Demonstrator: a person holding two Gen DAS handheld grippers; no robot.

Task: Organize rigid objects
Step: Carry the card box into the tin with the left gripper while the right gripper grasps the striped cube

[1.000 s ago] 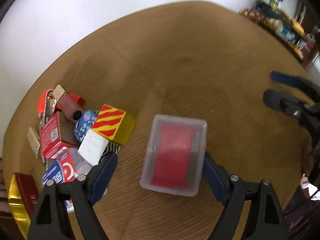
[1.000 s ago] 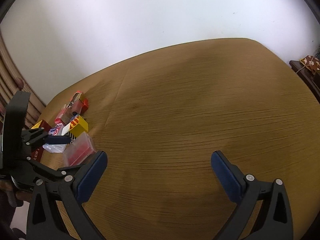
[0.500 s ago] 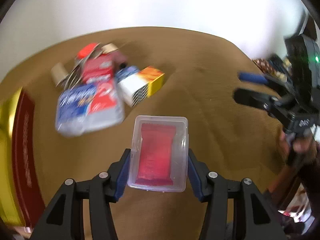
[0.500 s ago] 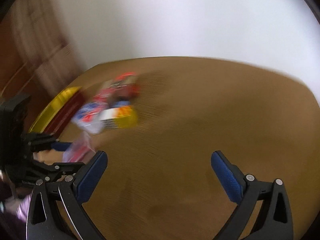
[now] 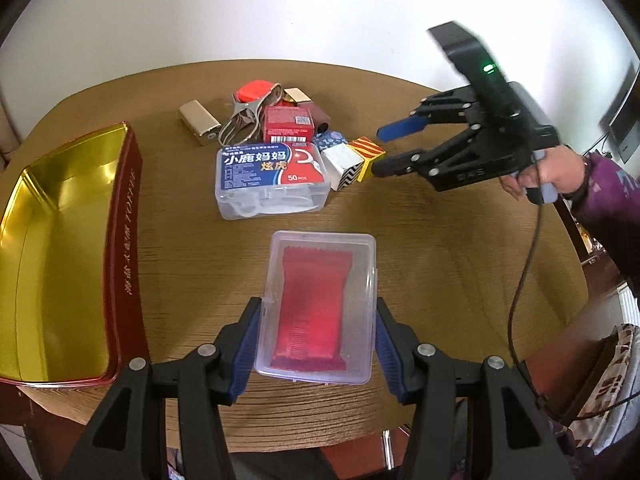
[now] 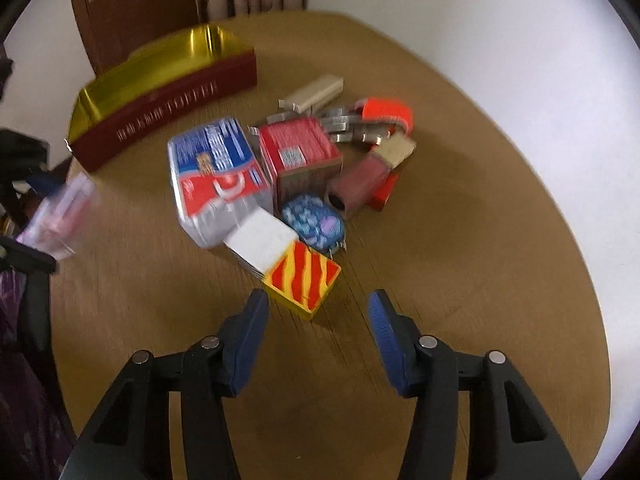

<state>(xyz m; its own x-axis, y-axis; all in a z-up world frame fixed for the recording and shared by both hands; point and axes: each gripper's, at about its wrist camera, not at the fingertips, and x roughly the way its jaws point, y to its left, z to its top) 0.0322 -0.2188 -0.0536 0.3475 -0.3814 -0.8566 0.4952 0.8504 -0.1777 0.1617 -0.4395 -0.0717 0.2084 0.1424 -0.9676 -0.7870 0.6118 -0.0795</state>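
My left gripper (image 5: 316,344) is shut on a clear plastic box with a red packet inside (image 5: 318,308), held above the table near its front edge. The box shows blurred in the right wrist view (image 6: 60,216). An open gold-lined red tin (image 5: 60,248) lies to its left, also seen in the right wrist view (image 6: 160,88). My right gripper (image 6: 316,328) is open and empty, right in front of the yellow-and-red striped block (image 6: 306,282), and shows in the left wrist view (image 5: 384,152). A pile of small objects sits behind that block.
The pile holds a blue-and-red floss box (image 5: 272,176), a red carton (image 5: 288,124), a white cube (image 6: 260,240), a blue patterned piece (image 6: 314,222), an orange-handled clamp (image 6: 384,114) and a beige block (image 5: 199,122). The round wooden table (image 6: 460,240) meets a white wall.
My left gripper closed on the clear box and lifted it back toward the front edge. My right gripper swung left to the pile and narrowed, still open.
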